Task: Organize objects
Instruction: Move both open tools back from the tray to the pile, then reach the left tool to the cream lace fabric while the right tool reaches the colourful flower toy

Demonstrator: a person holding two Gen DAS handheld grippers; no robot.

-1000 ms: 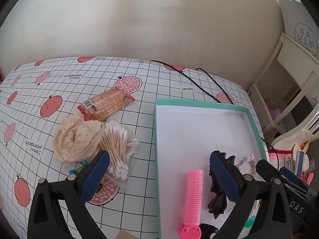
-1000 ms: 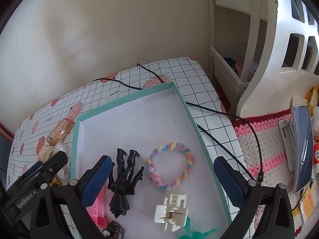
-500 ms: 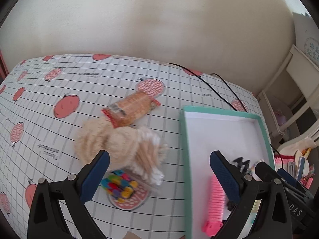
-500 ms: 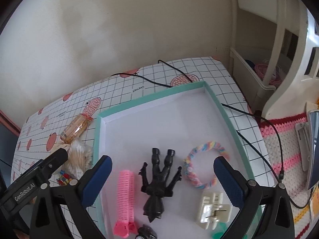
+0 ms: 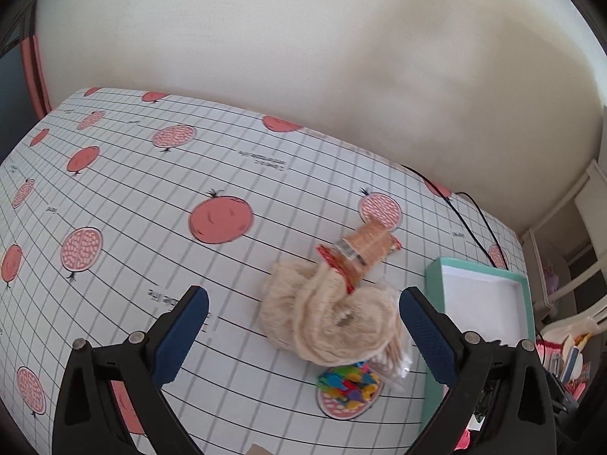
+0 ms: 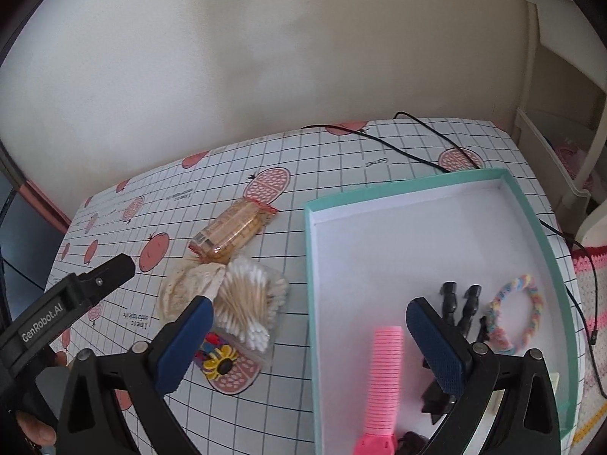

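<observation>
The tabletop (image 5: 114, 197) carries a teal box (image 6: 561, 273) to the right and a loose heap to its left. The cream lace scrunchie (image 5: 322, 314) lies straight ahead of the left tongs (image 5: 303, 337), between their wide-open, empty jaws, with the cotton swabs (image 6: 250, 303) and biscuit packet (image 6: 231, 233) touching it. The right tongs (image 6: 311, 345), also spread and empty, straddle the box's left wall; the left looks nearer the heap.

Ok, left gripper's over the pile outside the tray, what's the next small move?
Probably lower the left gripper onto the cream lace scrunchie. Its jaws stand open and empty, already straddling it, and it lies topmost on the pile, still outside the teal tray.
</observation>
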